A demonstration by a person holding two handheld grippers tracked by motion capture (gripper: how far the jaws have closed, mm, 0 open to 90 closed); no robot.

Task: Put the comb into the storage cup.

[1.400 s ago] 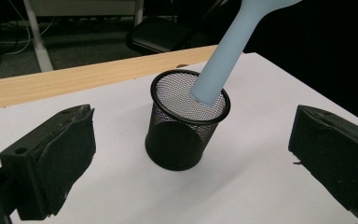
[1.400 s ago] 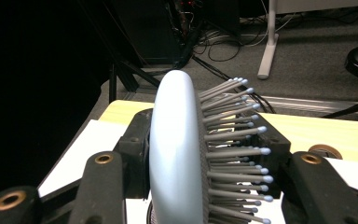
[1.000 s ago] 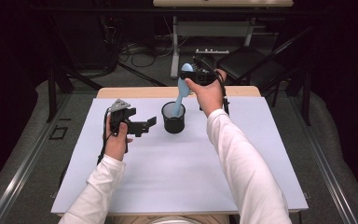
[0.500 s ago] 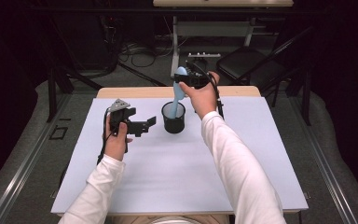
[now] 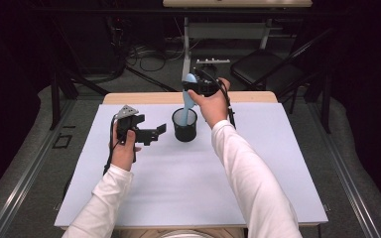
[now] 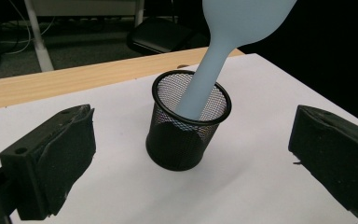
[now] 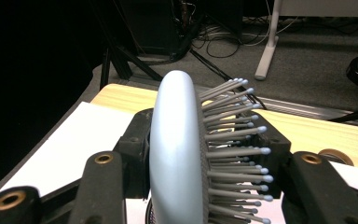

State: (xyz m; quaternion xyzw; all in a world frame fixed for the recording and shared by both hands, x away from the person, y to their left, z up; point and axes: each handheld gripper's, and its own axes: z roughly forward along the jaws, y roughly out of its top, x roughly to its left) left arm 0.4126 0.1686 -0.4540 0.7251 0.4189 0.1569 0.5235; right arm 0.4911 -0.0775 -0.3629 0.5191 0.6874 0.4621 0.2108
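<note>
A light blue hairbrush (image 5: 188, 96) stands tilted with its handle inside a black mesh cup (image 5: 184, 125) near the back middle of the white table top. My right gripper (image 5: 196, 85) is shut on the brush head (image 7: 179, 154), whose grey bristles (image 7: 235, 149) point right in the right gripper view. The handle (image 6: 203, 81) leans against the cup's rim (image 6: 190, 102) in the left gripper view. My left gripper (image 5: 159, 132) hovers left of the cup, open, with nothing between its jaws, which point at the cup.
The white sheet (image 5: 188, 183) covers a wooden table whose bare strip (image 5: 144, 97) shows at the back. Beyond it are a black chair (image 5: 268, 69), desk legs and cables on the floor. Dark floor rails run along both sides.
My right hand has shifted slightly left and tipped the brush a little more upright over the cup, with the handle staying inside. The left gripper has kept still.
</note>
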